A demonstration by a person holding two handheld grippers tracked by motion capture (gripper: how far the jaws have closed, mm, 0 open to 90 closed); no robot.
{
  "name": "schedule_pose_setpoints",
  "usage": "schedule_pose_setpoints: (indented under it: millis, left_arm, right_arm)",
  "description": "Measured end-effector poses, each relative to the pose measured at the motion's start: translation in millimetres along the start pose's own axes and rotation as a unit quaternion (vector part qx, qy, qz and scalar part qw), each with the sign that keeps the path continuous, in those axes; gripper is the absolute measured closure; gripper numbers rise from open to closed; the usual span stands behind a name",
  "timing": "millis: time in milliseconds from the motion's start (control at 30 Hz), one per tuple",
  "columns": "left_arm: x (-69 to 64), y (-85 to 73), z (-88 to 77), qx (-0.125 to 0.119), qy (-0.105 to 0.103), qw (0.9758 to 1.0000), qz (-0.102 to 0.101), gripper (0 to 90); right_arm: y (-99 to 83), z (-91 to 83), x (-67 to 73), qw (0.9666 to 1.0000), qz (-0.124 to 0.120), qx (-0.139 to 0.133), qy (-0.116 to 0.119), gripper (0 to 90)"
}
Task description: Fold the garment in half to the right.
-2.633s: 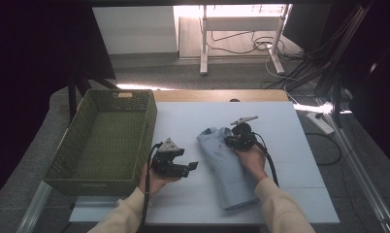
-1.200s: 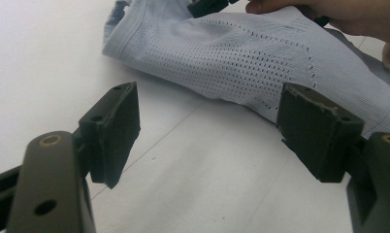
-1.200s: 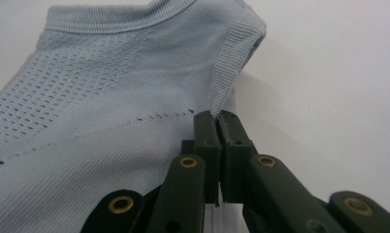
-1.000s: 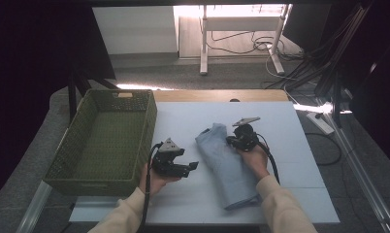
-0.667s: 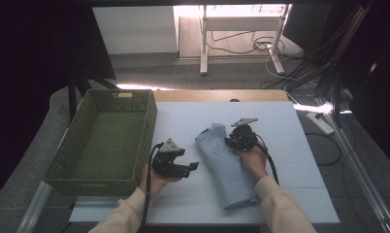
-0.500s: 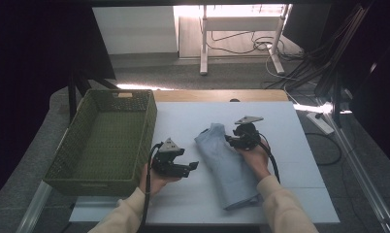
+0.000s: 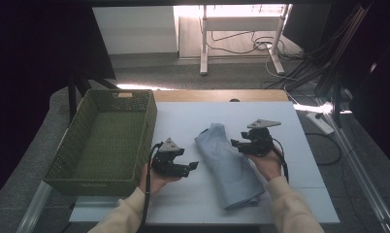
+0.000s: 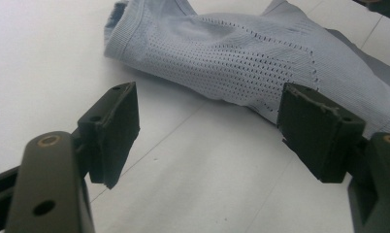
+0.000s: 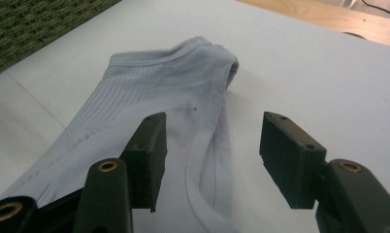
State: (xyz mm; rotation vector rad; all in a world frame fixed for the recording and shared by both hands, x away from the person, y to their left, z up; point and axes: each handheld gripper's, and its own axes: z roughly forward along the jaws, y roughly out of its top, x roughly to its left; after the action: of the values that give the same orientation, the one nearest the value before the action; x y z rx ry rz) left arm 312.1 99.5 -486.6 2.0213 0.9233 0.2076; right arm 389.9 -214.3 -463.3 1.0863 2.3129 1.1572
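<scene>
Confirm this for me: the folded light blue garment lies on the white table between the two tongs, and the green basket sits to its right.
Not quite. The green basket sits to the left of the folded light blue garment, not the right, as the high view shows. The rest holds: the garment lies on the white table between the left tongs and right tongs.

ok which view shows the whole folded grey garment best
The high view: the folded grey garment lies full length on the white table, between both grippers. The left gripper view gives only its mesh knit and one ribbed end. The right gripper view shows its seamed edge up close, running off the frame.
</scene>
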Motion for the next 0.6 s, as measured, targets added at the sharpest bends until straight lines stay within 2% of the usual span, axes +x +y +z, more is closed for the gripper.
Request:
schedule_pose_setpoints:
  millis: [200,367,467,600]
  left_arm:
    - [-0.2,0.3,-1.1,-0.002,-0.001,1.0,0.001,24.0]
    - [-1.2,1.1,-1.7,-0.004,-0.002,1.0,0.002,24.0]
    - [-1.7,1.7,-1.7,-0.004,-0.002,1.0,0.004,24.0]
    - [-2.2,2.0,-1.2,-0.002,-0.003,1.0,0.006,24.0]
  right_arm:
    - [-17.5,-17.1,7.8,0.9999,0.007,0.013,-0.005,43.6]
    - [-29.9,-33.7,12.3,0.9999,0.007,0.011,-0.011,44.3]
    - [-32.5,-40.7,12.7,0.9999,0.014,0.006,-0.003,47.5]
    - [-30.8,-42.6,12.8,0.9999,0.004,-0.003,0.009,62.5]
